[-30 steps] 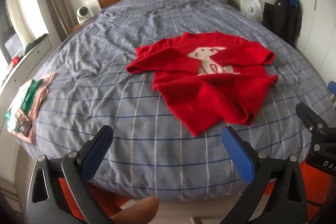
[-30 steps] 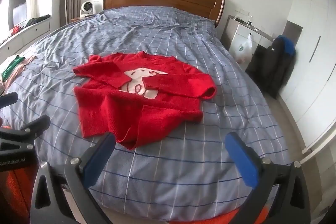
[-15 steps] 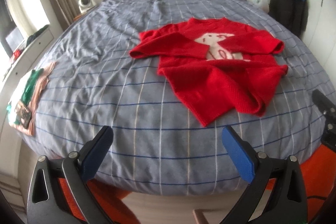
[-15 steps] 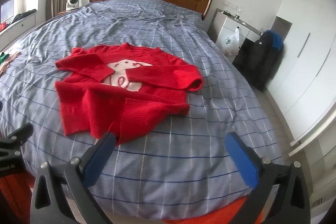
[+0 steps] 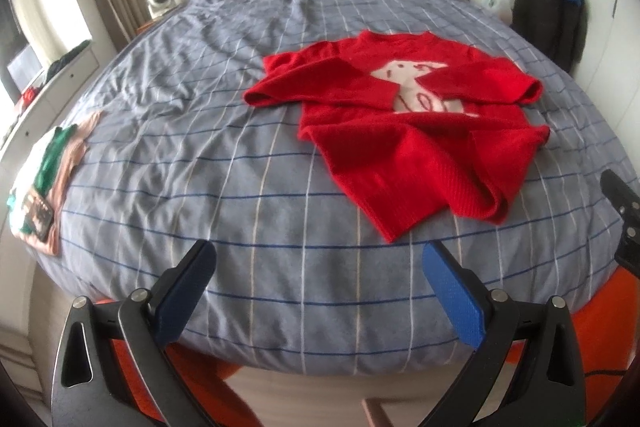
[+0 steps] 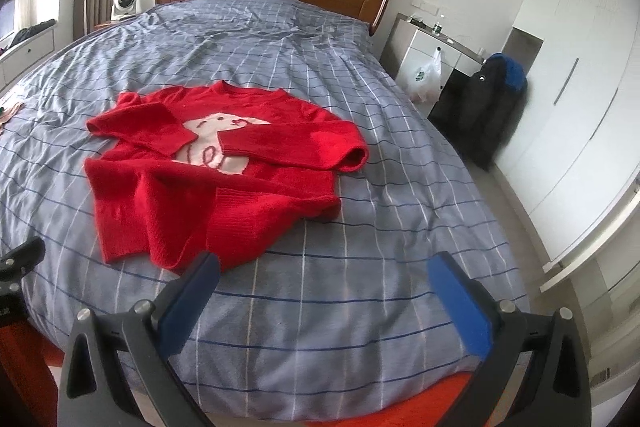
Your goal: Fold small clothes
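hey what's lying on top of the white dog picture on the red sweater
Both sleeves of the red sweater are folded inward across the white dog picture, covering its sides. Only the dog's head and middle show; the rest is hidden beneath the sleeves.

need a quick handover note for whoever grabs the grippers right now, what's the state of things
Left gripper: open, holding nothing, over the near edge of the bed.
Right gripper: open, holding nothing, also at the near edge.
Red sweater: lies face up on the bed, apart from both grippers. Both sleeves are folded in across the chest over the white animal print. The hem nearest the grippers is rumpled and partly turned over.
A pile of other clothes sits at the bed's left edge.
Done: sleeves in. Left: likely smooth the hem, then fold the body up in half.
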